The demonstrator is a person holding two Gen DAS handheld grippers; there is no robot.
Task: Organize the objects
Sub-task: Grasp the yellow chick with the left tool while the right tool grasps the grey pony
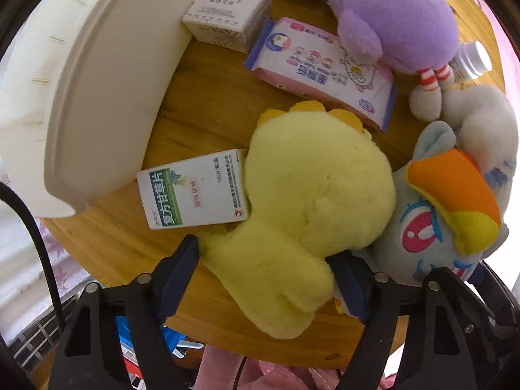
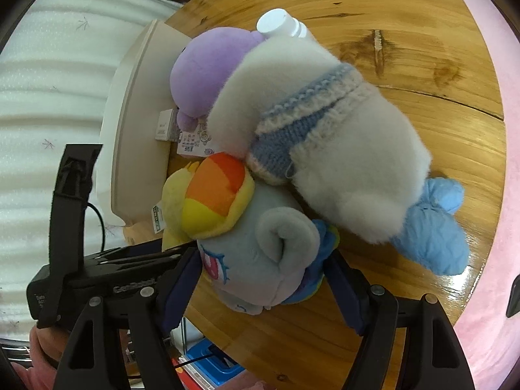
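Note:
A yellow plush (image 1: 308,201) lies on the round wooden table (image 1: 201,104). My left gripper (image 1: 266,260) has its jaws on both sides of the plush's lower body, pressing its fur. A grey-blue pony plush with a rainbow mane (image 1: 438,227) lies right of it. In the right wrist view my right gripper (image 2: 263,266) has its jaws around this pony plush (image 2: 260,260). A white fluffy plush in a blue knit top (image 2: 325,136) and a purple plush (image 2: 208,74) lie behind it.
A white tray (image 1: 91,81) stands at the table's left. A green-and-white medicine box (image 1: 195,191), a white box (image 1: 227,13), a wipes pack (image 1: 321,71) and a white-capped bottle (image 1: 471,58) lie on the table. A black left gripper body (image 2: 97,279) shows in the right wrist view.

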